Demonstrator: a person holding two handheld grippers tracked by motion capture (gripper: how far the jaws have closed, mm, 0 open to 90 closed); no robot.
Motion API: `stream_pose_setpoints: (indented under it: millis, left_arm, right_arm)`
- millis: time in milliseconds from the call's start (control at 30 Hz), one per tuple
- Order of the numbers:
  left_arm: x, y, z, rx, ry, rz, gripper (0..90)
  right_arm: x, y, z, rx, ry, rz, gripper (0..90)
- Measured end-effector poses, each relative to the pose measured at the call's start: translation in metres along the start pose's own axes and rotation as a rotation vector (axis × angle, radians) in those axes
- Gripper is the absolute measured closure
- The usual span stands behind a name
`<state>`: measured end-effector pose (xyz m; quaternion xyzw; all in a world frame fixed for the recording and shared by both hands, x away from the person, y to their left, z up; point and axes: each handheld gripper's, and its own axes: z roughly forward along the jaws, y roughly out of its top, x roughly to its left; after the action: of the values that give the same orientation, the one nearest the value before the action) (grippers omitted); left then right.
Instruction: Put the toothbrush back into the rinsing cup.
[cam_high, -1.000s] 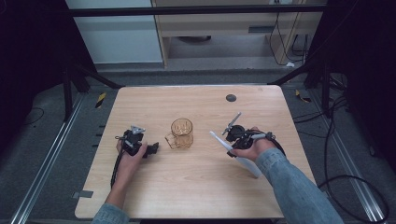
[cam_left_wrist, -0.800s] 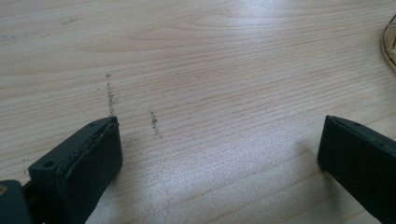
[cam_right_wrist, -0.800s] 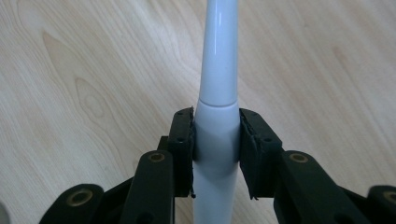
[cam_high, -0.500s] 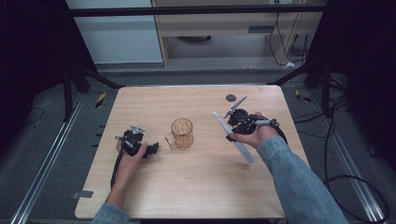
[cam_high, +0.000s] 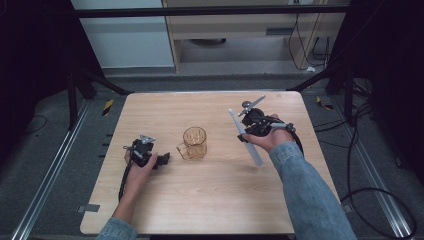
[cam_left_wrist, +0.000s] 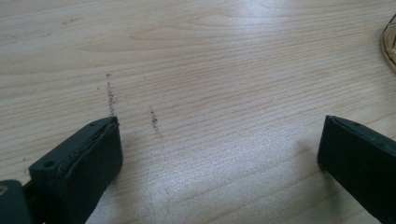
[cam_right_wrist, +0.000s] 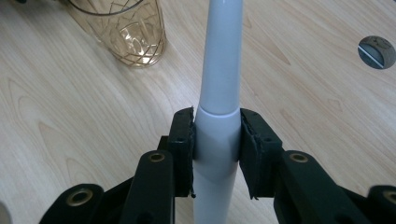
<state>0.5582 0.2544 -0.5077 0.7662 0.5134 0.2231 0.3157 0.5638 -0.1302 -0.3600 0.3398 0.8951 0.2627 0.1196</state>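
An amber patterned glass mug (cam_high: 194, 143) stands upright in the middle of the wooden table (cam_high: 210, 200). My right gripper (cam_high: 243, 131) hovers to the mug's right, shut on a long pale grey-white stick (cam_high: 254, 152). In the right gripper view the pads clamp the stick (cam_right_wrist: 223, 70) at its thicker lower part, and it points past the mug (cam_right_wrist: 135, 32). My left gripper (cam_high: 162, 161) rests on the table left of the mug, jaws wide open with only bare wood between them (cam_left_wrist: 219, 140). The mug's edge (cam_left_wrist: 391, 46) shows at the far right of the left gripper view.
A round dark grommet hole (cam_high: 247, 104) sits in the tabletop beyond the right gripper, also seen as the hole (cam_right_wrist: 377, 52) in the right gripper view. Cabinets and cables lie past the table's far edge.
The right gripper has lifted the stick off the table and carried it up and toward the far side. The left gripper and the mug have stayed put.
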Motion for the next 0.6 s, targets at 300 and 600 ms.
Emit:
stream_pose_setpoints:
  millis: [300, 600]
  left_arm:
    - [0.000, 0.001, 0.000, 0.003, 0.000, 0.000, 0.0]
    - [0.001, 0.001, 0.001, 0.003, -0.001, 0.002, 0.0]
  right_arm:
    - [-0.008, 0.005, 0.000, -0.062, -0.017, 0.035, 67.6]
    - [-0.008, 0.011, -0.001, -0.114, -0.040, 0.042, 67.6]
